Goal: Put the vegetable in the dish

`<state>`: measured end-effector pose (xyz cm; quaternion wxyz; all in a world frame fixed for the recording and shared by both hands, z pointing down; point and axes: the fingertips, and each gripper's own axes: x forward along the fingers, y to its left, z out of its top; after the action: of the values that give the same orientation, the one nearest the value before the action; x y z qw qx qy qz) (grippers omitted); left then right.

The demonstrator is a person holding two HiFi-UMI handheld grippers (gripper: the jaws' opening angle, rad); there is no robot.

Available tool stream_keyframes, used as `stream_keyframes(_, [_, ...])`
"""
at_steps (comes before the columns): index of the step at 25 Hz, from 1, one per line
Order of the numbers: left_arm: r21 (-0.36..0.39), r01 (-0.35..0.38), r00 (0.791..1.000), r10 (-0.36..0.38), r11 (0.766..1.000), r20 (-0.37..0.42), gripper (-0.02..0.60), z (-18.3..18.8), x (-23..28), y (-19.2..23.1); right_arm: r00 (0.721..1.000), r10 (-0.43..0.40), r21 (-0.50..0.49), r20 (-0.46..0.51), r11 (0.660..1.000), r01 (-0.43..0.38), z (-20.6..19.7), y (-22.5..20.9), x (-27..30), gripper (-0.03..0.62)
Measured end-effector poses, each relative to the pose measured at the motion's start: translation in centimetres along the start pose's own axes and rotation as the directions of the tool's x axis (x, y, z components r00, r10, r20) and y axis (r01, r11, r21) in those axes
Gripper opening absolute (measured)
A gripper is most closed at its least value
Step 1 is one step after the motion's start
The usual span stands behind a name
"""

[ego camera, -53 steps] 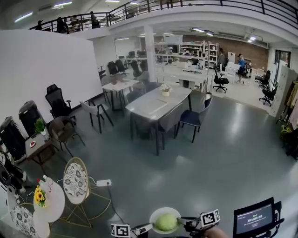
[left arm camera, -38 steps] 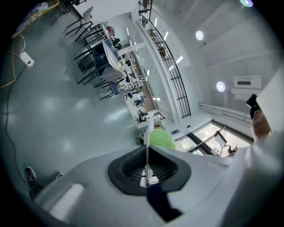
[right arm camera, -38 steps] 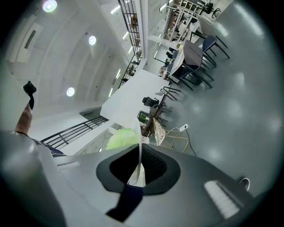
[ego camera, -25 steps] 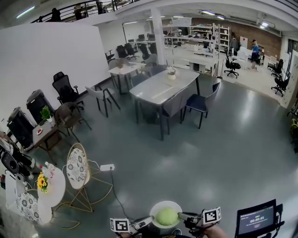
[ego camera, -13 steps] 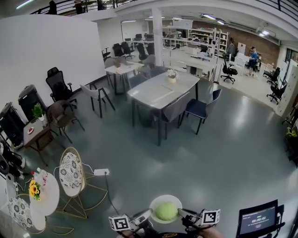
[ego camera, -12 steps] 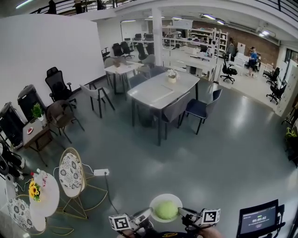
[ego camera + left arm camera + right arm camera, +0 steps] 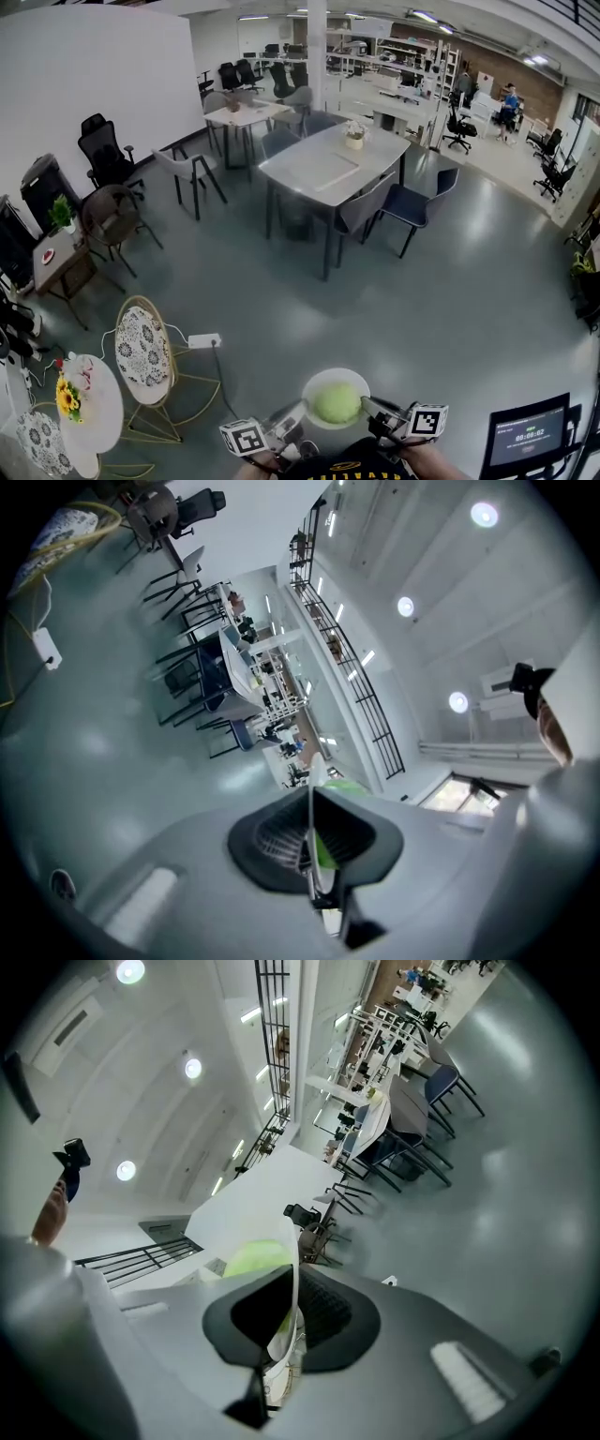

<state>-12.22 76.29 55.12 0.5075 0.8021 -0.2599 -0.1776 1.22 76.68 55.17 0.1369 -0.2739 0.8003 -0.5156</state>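
**Dish With Vegetable Held Up Between Two Grippers**

At the far left of the head view, a small round white table [image 7: 92, 417] bearing yellow flowers [image 7: 67, 398] was seen, with a patterned chair [image 7: 141, 345] on a gold wire frame just beside it. A white power strip [image 7: 204, 340] was seen lying on the grey floor near that chair.

Low in the middle of the view, the left gripper [image 7: 296, 411] was seen with its jaws closed narrowly on the left rim of a white dish [image 7: 335, 373]; in the left gripper view the thin white edge was shown pinched between the two dark pads. A round, pale green vegetable [image 7: 336, 403] was seen resting inside the dish, which was held clear of the floor.

The opposite rim was gripped by the right gripper [image 7: 370, 405], whose jaws were likewise clamped on the edge, with green showing just behind it in the right gripper view.

At the lower right, a dark screen [image 7: 530, 439] was seen.
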Motion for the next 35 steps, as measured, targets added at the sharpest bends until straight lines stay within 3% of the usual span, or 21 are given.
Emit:
stream_keyframes(9, [-0.027,-0.064,0.994,0.066,0.998,0.09,0.012,6.9,1.0,4.7,0.997,0.04,0.047,-0.066,0.998,-0.037,3.8,-2.7,8.2,0.021])
stream_keyframes(15, [-0.054,-0.147,0.977,0.153,0.988,0.146,0.012,12.3,6.1,7.6,0.987,0.085,0.058,-0.134,0.995,-0.078,10.9,-6.0,13.1,0.021])
stream_keyframes(23, [-0.055,-0.164,0.964,0.172,0.985,0.201,0.014,18.8,16.0,9.6,0.972,0.156,0.053,-0.173,0.987,-0.149,22.4,-9.5,17.2,0.023])
stream_keyframes(30, [-0.074,-0.173,0.959,0.185,0.982,0.215,0.014,23.5,20.9,11.5,0.968,0.163,0.083,-0.19,0.985,-0.15,28.2,-12.1,20.7,0.023])
stream_keyframes(35, [-0.066,-0.176,0.964,0.186,0.982,0.192,0.014,27.8,23.9,15.1,0.976,0.121,0.078,-0.183,0.991,-0.108,31.5,-15.6,24.5,0.023])
